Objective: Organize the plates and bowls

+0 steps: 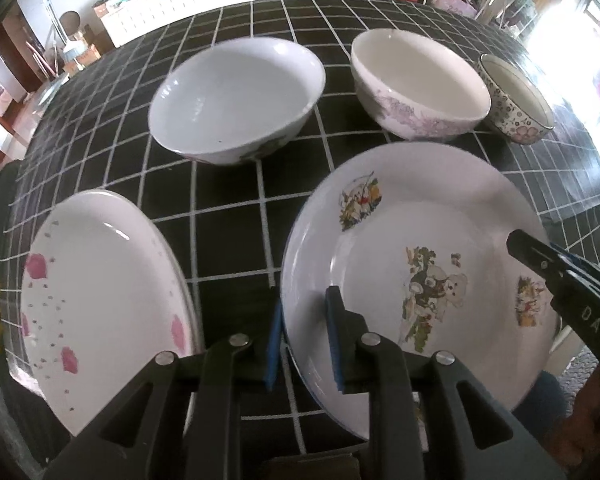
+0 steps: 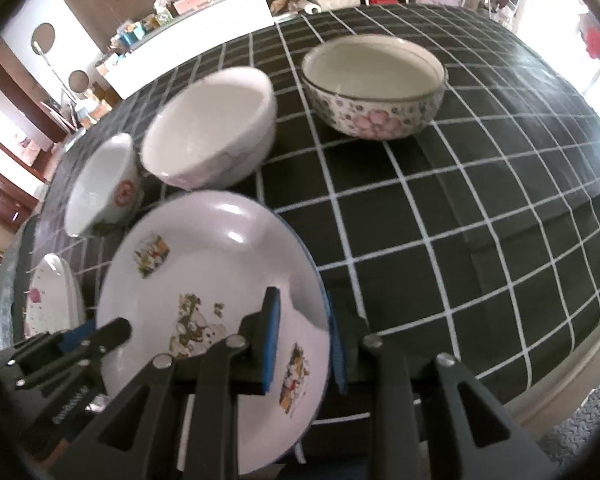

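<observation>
Left gripper (image 1: 303, 338) and right gripper (image 2: 303, 340) each straddle cartoon plate (image 1: 380, 240) rim; grasp uncertain. Three bowls behind on worktop (image 1: 236, 208).

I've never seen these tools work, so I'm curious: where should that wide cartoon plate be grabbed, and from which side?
By its thin raised rim, from the near edge. The cartoon plate is shallow, so only its rim fits between two pads. The left hand-held gripper straddles the near-left rim, and the right hand-held gripper straddles the near-right rim, one pad inside and one outside. Whether the pads are already pressing is hard to tell.
</observation>
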Demonstrator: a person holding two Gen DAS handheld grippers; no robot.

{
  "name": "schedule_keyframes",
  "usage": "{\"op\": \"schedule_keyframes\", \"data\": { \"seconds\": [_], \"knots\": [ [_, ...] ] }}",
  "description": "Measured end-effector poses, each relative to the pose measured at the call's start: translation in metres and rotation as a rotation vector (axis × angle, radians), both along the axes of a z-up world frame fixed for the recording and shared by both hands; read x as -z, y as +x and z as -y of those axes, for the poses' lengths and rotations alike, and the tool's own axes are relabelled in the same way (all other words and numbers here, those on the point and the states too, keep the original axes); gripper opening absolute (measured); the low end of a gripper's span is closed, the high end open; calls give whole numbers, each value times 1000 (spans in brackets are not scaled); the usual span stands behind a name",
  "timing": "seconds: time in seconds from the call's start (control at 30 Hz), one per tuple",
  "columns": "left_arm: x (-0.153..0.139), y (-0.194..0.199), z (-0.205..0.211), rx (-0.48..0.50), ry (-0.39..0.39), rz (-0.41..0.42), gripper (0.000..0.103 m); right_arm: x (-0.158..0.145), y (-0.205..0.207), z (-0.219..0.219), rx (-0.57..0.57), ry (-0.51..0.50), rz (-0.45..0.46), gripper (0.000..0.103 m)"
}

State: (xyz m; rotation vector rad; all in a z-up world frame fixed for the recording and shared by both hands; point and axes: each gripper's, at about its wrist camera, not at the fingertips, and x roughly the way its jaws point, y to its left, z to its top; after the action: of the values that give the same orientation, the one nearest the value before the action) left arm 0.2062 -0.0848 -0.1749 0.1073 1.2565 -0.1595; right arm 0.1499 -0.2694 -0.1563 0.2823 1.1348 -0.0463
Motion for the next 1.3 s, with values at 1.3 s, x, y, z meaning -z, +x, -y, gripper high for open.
{"op": "schedule_keyframes", "data": {
  "seconds": [1.3],
  "knots": [
    [-77,-40,-175,-250,-65,140,18,-42,17,-152,-207,30,48,28]
  ]
}}
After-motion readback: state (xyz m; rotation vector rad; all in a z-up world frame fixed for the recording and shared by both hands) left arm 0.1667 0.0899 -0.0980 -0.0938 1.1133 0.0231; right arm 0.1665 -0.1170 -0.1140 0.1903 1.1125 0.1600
